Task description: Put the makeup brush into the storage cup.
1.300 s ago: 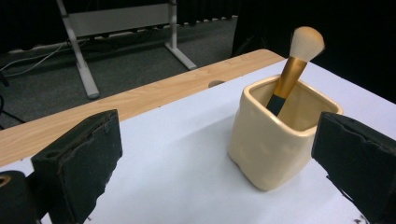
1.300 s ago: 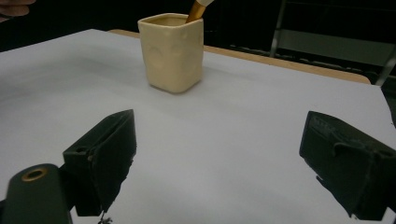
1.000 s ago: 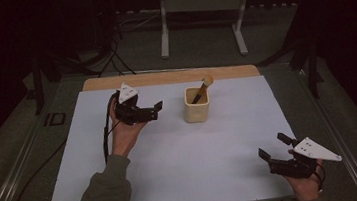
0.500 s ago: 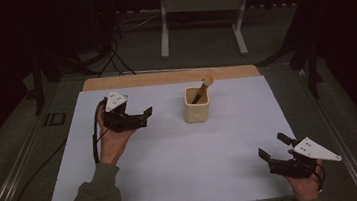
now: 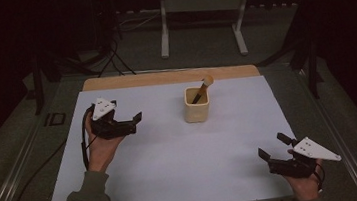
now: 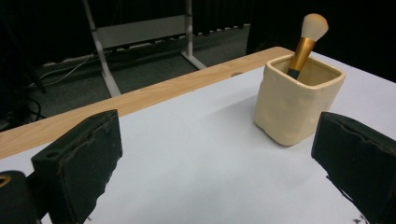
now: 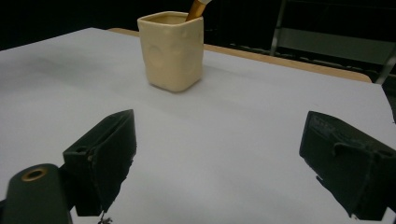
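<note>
Right tongs (image 5: 275, 147) sit at the near right corner of the worktop (image 5: 184, 170), jaws spread wide, nothing between them, pointed up toward the middle of the sheet. In the right gripper view the cup (image 7: 173, 49) is well ahead, between the two jaws' lines, bare white surface in between. Left tongs (image 5: 135, 119) are farther in, on the left side about midway between near and far edges, held in the left hand (image 5: 102, 146), jaws also spread and empty, aimed right toward the cup (image 5: 197, 105). Well apart from it, clear gap of sheet between. Cream square-ish cup stands upright right of centre, closer to the far edge than the near one. Makeup brush (image 6: 306, 39) stands in it, gold ferrule, pale bristle head up, leaning toward the far right corner of the cup. Wood strip (image 5: 169, 77) of the worktop shows along the far edge beyond the white sheet.
</note>
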`<action>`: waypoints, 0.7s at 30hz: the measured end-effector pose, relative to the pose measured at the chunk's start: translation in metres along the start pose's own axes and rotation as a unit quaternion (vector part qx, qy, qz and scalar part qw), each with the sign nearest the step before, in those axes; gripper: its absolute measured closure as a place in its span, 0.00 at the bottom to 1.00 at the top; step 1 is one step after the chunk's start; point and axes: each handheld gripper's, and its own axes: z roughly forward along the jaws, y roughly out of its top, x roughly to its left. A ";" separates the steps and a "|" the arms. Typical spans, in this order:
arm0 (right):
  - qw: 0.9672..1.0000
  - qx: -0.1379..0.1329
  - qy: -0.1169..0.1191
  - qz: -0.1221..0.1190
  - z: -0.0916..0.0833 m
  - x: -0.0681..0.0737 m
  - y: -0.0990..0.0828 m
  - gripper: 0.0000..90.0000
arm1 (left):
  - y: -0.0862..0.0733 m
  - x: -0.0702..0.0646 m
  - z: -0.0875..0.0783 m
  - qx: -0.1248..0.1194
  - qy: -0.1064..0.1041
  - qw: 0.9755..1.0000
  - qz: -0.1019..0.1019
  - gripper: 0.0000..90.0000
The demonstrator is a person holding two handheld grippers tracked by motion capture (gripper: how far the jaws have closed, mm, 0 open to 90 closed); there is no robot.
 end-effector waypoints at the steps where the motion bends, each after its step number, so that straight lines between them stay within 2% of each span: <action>1: 1.000 0.000 0.000 0.000 0.000 0.000 0.000 0.12 | -0.001 0.000 -0.001 -0.001 0.001 1.000 0.000 0.03; 21: 1.000 0.000 0.001 0.000 0.000 0.000 0.000 0.12 | -0.023 0.003 -0.025 -0.001 0.014 1.000 0.002 0.03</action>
